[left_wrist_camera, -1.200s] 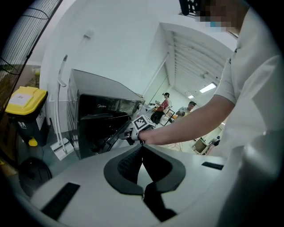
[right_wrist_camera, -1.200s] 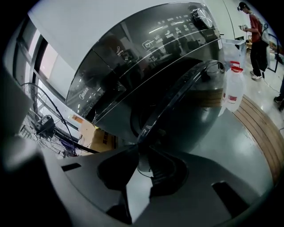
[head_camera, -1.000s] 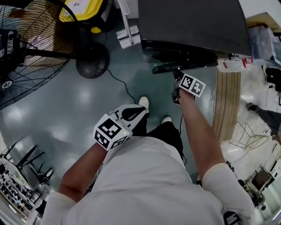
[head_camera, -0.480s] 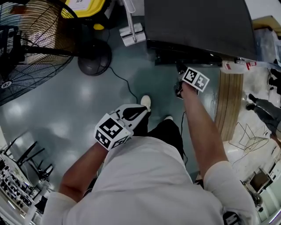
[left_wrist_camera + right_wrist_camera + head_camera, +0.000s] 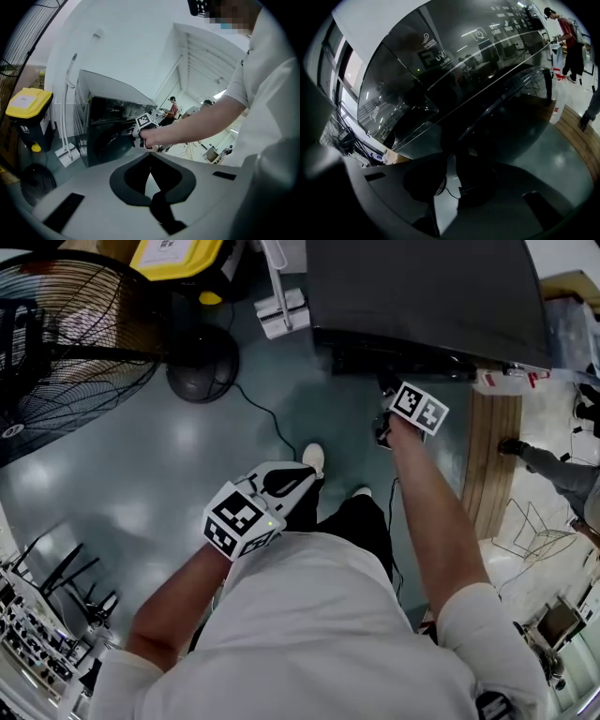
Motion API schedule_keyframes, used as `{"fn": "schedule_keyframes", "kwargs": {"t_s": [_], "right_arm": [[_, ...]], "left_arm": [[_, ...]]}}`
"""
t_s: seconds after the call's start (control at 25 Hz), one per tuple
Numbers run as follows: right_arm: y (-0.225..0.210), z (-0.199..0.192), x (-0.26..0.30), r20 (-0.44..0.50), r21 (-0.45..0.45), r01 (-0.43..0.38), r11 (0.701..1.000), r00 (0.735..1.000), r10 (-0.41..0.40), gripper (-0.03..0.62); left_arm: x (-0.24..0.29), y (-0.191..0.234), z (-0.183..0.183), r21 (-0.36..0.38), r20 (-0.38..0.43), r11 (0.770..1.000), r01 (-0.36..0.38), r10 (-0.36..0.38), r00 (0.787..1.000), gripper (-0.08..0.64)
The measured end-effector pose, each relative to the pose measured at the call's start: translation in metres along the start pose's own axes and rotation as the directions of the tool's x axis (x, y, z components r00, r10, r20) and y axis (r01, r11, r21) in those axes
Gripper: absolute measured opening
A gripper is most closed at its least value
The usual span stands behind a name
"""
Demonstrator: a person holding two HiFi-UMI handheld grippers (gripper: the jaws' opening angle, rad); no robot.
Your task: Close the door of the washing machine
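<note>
Fingers point(image 5: 476, 183) of the right gripper point(image 5: 449, 157), pressed together and empty like those of the idle left gripper point(image 5: 150, 157), lay at the round dark-glass door point(image 5: 511, 126) of the glossy black washing machine point(image 5: 422, 287), which looked nearly shut, so the closing push seemingly needed only firm pressure until the door latched.

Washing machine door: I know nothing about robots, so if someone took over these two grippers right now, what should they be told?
Left gripper: fingers together, empty, held near the person's waist, away from the machine.
Right gripper: fingers look together, tips right at the door of the washing machine.
Done: the door lies almost flush with the machine's front.
Left: press until it latches (I can't tell whether it has caught), then draw the right gripper back.
</note>
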State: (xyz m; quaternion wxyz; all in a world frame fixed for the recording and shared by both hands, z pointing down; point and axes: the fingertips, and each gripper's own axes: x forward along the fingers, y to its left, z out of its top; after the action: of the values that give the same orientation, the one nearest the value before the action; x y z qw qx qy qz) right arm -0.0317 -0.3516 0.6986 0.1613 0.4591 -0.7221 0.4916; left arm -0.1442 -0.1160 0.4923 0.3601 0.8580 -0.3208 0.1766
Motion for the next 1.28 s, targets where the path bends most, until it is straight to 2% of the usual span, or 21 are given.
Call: {"fn": "schedule_keyframes", "kwargs": {"t_s": [0.36, 0.72, 1.0, 1.28], "right_arm": [[0.002, 0.001, 0.001, 0.003, -0.004, -0.015, 1.0, 1.0, 0.015, 0.075], [0.009, -0.01, -0.019, -0.059, -0.148, -0.011, 0.989, 0.998, 0.003, 0.06], [0.022, -0.037, -0.059, -0.135, -0.317, -0.035, 0.948, 0.991, -0.009, 0.051], [0.041, -0.058, -0.109, -0.194, -0.422, -0.099, 0.901, 0.981, 0.017, 0.041]], "left_arm": [[0.004, -0.003, -0.001, 0.018, -0.011, 1.0, 0.014, -0.014, 1.0, 0.017], [-0.002, -0.008, 0.006, 0.05, 0.021, 0.998, 0.029, -0.03, 0.999, 0.018], [-0.002, -0.013, 0.019, 0.076, 0.059, 0.996, 0.041, -0.046, 0.997, 0.017], [-0.003, -0.016, 0.029, 0.09, 0.09, 0.995, 0.039, -0.047, 0.995, 0.017]]}}
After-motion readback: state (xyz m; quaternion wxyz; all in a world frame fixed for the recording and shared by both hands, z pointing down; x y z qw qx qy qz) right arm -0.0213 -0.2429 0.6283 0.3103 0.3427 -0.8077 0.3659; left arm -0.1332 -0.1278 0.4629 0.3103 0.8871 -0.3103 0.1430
